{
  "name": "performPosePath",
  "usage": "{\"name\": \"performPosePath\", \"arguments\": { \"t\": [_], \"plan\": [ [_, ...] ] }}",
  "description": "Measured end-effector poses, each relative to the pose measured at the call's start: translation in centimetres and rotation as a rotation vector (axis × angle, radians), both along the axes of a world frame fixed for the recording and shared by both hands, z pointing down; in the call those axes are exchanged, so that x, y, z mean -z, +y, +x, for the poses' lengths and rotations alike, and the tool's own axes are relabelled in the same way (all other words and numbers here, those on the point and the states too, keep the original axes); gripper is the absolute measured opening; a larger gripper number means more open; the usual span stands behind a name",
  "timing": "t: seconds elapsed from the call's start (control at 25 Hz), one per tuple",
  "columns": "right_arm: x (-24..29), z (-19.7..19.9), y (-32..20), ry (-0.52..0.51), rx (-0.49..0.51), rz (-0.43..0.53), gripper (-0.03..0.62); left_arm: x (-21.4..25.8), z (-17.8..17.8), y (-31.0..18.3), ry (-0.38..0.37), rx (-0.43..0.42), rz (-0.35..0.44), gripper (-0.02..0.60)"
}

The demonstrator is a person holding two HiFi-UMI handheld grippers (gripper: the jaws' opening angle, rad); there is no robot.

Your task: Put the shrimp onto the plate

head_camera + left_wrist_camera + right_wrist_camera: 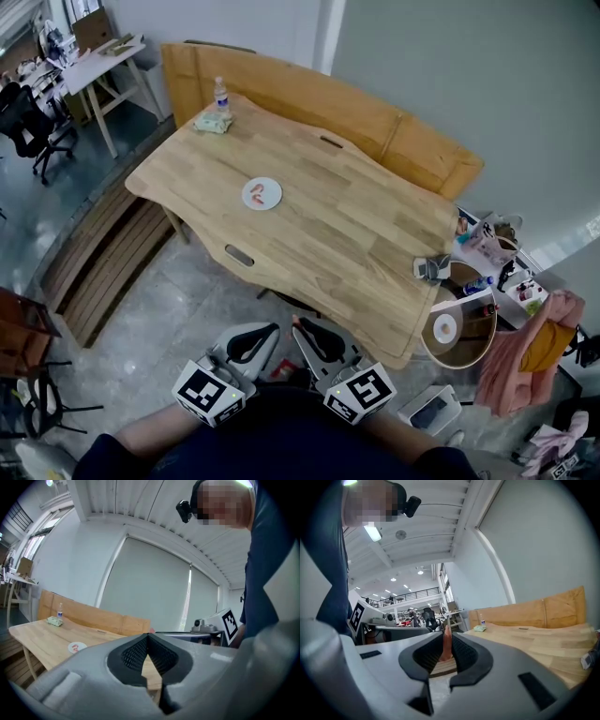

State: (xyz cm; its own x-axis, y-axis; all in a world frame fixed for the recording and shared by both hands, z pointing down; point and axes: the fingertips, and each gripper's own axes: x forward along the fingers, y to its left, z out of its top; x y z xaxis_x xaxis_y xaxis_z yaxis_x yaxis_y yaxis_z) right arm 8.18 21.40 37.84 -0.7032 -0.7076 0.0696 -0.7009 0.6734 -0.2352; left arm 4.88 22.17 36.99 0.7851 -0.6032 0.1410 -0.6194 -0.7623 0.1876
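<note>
A white plate (265, 183) lies near the middle of the wooden table (356, 234) with two red shrimp (260, 198) on it; it shows small in the left gripper view as the plate (77, 647). Both grippers hang low near the person's body, short of the table's near edge. My right gripper (302, 326) is shut on a pinkish shrimp (446, 645) that stands upright between its pads, its tip sticking out past the right gripper (446, 638). My left gripper (266, 332) is shut, and the tips of the left gripper (148, 637) meet with nothing between them.
A water bottle (220, 95) and a green pack (213, 122) stand at the table's far left corner. A small grey device (433, 268) lies at the right edge. A wooden bench (309, 94) runs behind; a round stool (459, 328) and pink cloth (530, 361) stand right.
</note>
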Motion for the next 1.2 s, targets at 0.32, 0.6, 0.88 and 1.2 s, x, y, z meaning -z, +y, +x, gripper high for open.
{"name": "performPosePath", "arguments": {
  "t": [0.32, 0.6, 0.88, 1.2],
  "plan": [
    [-0.6, 1.1, -0.5, 0.002, 0.043, 0.005, 0.061, -0.8, 0.9, -0.1, -0.002, 0.054, -0.012, 0.005],
    [-1.5, 1.5, -1.8, 0.007, 0.083, -0.007, 0.062, -1.1, 1.4, -1.1, 0.009, 0.104, -0.023, 0.005],
    [-2.5, 0.2, -6.4, 0.034, 0.079, -0.022, 0.063, -1.7, 0.4, -5.5, 0.033, 0.090, -0.024, 0.005],
    [-2.6, -4.0, -14.4, 0.050, 0.030, -0.037, 0.063, -1.6, -3.8, -13.8, 0.037, 0.045, -0.019, 0.005]
  ]
}}
